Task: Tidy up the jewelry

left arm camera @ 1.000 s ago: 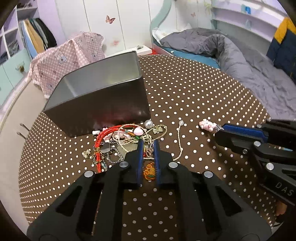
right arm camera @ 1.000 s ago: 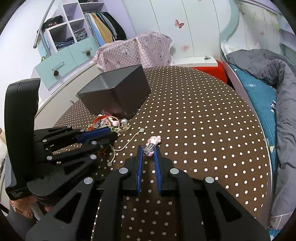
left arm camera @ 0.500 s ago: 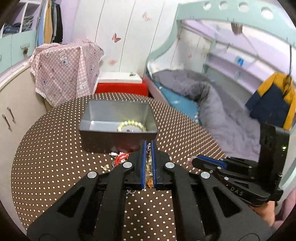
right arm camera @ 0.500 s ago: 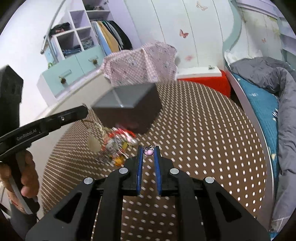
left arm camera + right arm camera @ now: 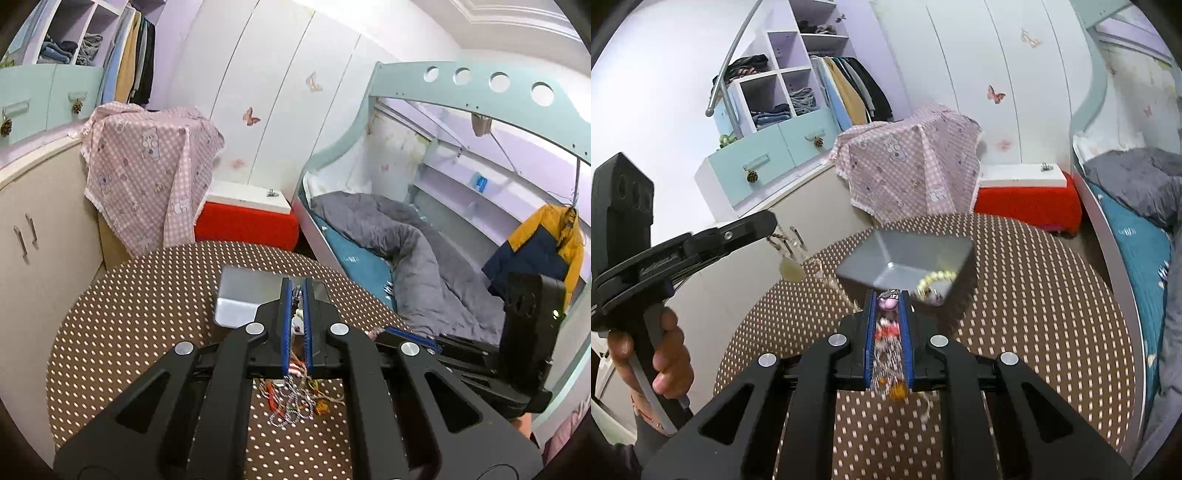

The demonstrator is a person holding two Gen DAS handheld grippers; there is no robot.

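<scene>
The grey metal box (image 5: pixel 905 254) at twelve o'clock on the dotted table (image 5: pixel 1034 314) holds a pale bead bracelet (image 5: pixel 936 278), while the right gripper (image 5: pixel 889 295) pinches a pink charm (image 5: pixel 888 302) and the left gripper (image 5: pixel 297 291) clamps a dangling cord necklace (image 5: pixel 792 264)

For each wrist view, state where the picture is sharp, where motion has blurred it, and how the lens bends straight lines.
Left wrist view: sharp throughout; wardrobe panels bow outward.
Right wrist view: gripper sharp, but tablecloth dots, grey box and jewelry pile smear with motion; edges curve similarly.
</scene>
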